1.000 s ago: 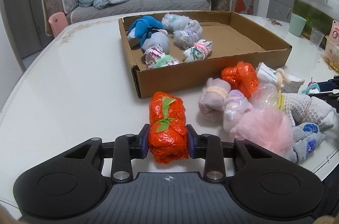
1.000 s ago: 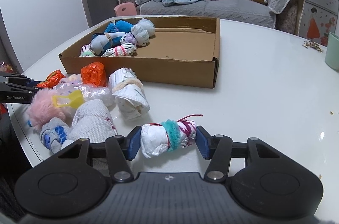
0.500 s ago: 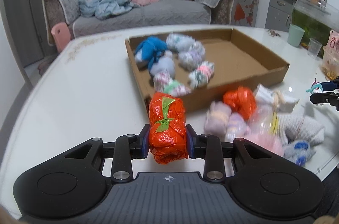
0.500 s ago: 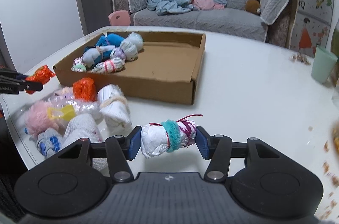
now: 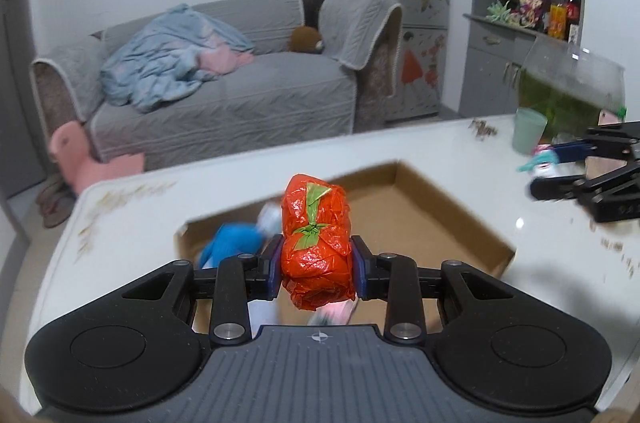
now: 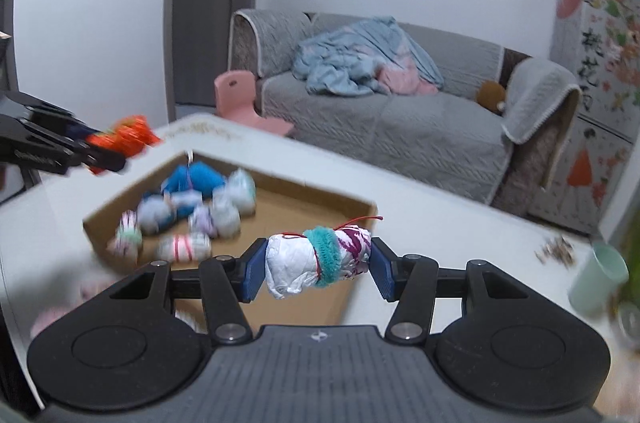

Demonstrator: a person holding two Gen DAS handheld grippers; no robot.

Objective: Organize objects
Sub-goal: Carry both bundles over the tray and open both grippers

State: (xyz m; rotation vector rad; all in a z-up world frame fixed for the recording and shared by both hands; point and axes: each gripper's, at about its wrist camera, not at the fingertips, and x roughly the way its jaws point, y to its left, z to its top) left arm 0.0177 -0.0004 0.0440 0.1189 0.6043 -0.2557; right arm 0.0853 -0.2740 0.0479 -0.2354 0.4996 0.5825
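Note:
My left gripper (image 5: 316, 263) is shut on an orange plastic-wrapped bundle (image 5: 316, 247) with a green tie, held in the air above the near edge of a shallow cardboard box (image 5: 424, 215). My right gripper (image 6: 316, 267) is shut on a white bundle (image 6: 316, 263) ringed by a teal fuzzy band and red thread, also lifted, over the box (image 6: 288, 207). Several rolled bundles (image 6: 188, 215) lie in the box's left part. The left gripper (image 6: 108, 151) with its orange bundle shows at the left of the right wrist view. The right gripper (image 5: 536, 173) shows at the right of the left wrist view.
The box sits on a white table (image 5: 132, 207). A pale green cup (image 6: 598, 279) stands at the table's right side near a glass tank (image 5: 568, 83). Crumbs (image 6: 556, 251) lie by the cup. A grey sofa (image 5: 224, 91) and a pink chair (image 6: 240, 99) stand beyond the table.
Both grippers have risen off the table with their bundles and moved toward the box. The loose pile of bundles in front of the box has dropped out of sight.

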